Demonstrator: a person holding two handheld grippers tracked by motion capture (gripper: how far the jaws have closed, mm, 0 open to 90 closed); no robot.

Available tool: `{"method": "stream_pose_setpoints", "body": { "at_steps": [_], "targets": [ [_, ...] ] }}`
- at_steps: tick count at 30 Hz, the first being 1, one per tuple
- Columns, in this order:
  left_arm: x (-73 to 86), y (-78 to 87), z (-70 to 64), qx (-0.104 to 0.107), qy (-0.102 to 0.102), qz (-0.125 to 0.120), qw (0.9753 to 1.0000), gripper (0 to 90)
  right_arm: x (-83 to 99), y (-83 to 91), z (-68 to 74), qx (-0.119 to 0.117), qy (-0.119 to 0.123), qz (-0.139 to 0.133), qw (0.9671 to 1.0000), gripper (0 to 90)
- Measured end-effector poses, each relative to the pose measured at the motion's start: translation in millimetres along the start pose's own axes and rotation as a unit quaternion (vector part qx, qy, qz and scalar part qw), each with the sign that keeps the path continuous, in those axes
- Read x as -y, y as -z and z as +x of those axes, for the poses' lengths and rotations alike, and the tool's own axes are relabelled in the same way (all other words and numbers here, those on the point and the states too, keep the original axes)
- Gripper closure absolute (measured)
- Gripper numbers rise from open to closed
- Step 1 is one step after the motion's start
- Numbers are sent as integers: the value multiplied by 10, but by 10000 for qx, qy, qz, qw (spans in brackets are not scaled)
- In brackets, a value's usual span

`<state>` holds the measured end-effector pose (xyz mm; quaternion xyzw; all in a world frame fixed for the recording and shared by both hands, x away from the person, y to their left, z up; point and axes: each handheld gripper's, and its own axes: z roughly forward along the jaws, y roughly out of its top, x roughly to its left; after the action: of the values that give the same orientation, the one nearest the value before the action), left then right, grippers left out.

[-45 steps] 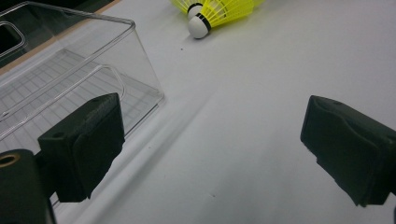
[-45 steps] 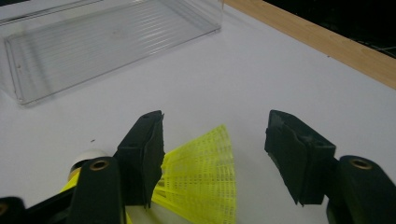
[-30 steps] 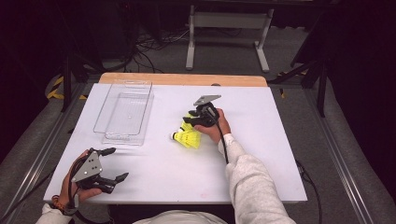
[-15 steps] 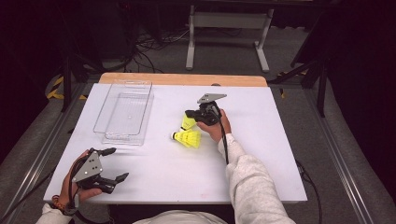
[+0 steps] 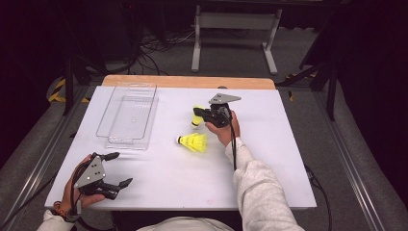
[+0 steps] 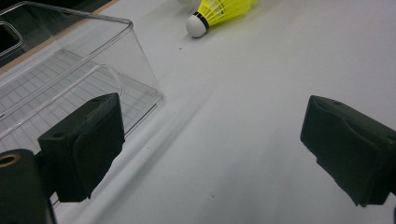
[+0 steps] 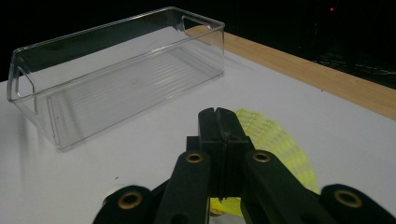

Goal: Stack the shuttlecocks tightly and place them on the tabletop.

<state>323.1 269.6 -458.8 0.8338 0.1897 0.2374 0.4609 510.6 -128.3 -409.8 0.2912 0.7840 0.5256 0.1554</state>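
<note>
Your right gripper (image 5: 201, 114) sat just past the table's (image 5: 269, 163) centre, its jaws pinched together on the yellow skirt of a shuttlecock (image 5: 197, 115). In the right gripper view (image 7: 219, 122) the jaws met with no gap, and the yellow mesh of that shuttlecock (image 7: 285, 147) spread out at 4 o'clock from the tips. I could not tell whether it was lifted or resting on the table.

A second shuttlecock (image 5: 193, 142) lay on its side on the table just at 7 o'clock from the held one, apart from it, with its white cork pointing to 9 o'clock. The left gripper view caught it (image 6: 219, 10) at 12 o'clock, near the top edge.

The clear bin (image 5: 128, 115) stood at 9 o'clock from the held shuttlecock, well apart from it, upright and with nothing in it. In the right gripper view the bin (image 7: 116, 70) lay at 10 o'clock from the jaws.

Your left gripper (image 5: 118, 168) rested at the table's near left corner, at 6 o'clock from the bin, its jaws spread wide with nothing between them. In the left gripper view (image 6: 212, 149) the bin's near corner (image 6: 135, 70) stood just beside the left jaw.
</note>
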Motion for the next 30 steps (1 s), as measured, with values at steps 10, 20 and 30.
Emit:
{"method": "stream_pose_setpoints", "body": {
  "at_steps": [10, 20, 30],
  "targets": [
    [-1, 2, 2, -4, 1, -2, 10000, 72, -65, 192, 31, 93, -13, -259, 9996, 900],
    [0, -1, 1, -8, 19, -1, 10000, 72, -72, 456, 89, 202, 71, -463, 9987, 900],
    [2, 4, 5, -25, 57, -36, 10000, 71, -9, 596, 123, 248, 79, -470, 9986, 900]
  ]
}}
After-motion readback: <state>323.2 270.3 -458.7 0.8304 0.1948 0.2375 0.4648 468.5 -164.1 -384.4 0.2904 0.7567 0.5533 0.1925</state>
